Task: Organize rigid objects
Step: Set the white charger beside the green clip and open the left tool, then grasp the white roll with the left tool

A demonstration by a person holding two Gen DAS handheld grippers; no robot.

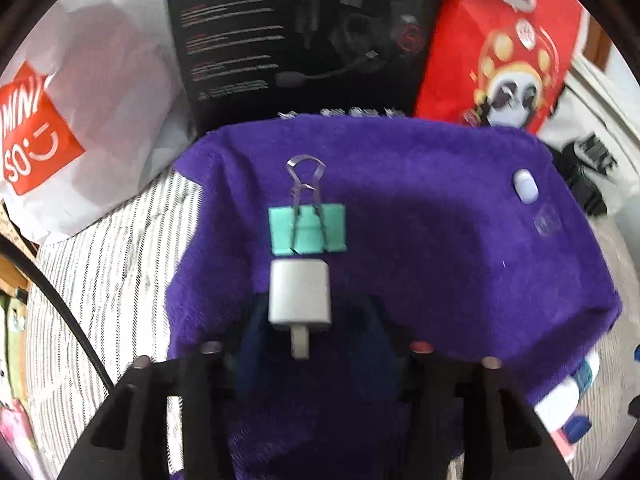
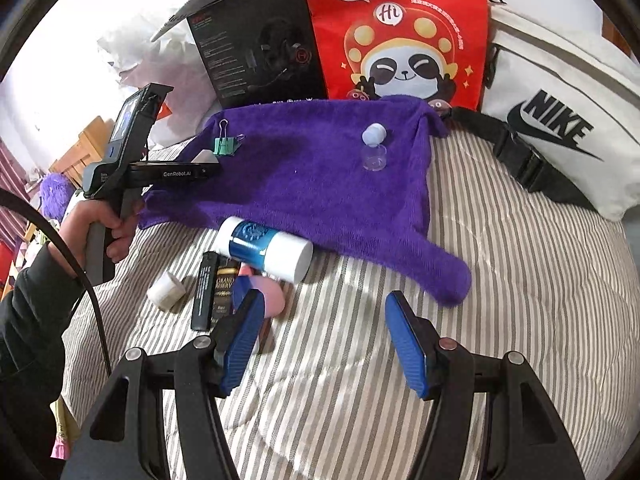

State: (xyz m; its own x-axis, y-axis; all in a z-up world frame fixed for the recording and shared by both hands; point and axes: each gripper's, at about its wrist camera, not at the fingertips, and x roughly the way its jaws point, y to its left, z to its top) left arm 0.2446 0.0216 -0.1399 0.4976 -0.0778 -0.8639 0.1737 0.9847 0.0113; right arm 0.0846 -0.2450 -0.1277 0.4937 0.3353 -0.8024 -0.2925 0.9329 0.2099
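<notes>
A purple towel lies on the striped bed. On it a green binder clip lies flat. Just in front of the clip a white charger plug sits between the fingers of my left gripper; the image is blurred and I cannot tell whether the jaws grip it. A small clear bottle with a pale cap stands at the towel's far right. My right gripper is open and empty above the bed.
A blue-and-white bottle, a black lighter, a dark box, a white cap and a pink object lie near my right gripper's left finger. A black headset box, a red panda bag and a white Nike bag stand behind.
</notes>
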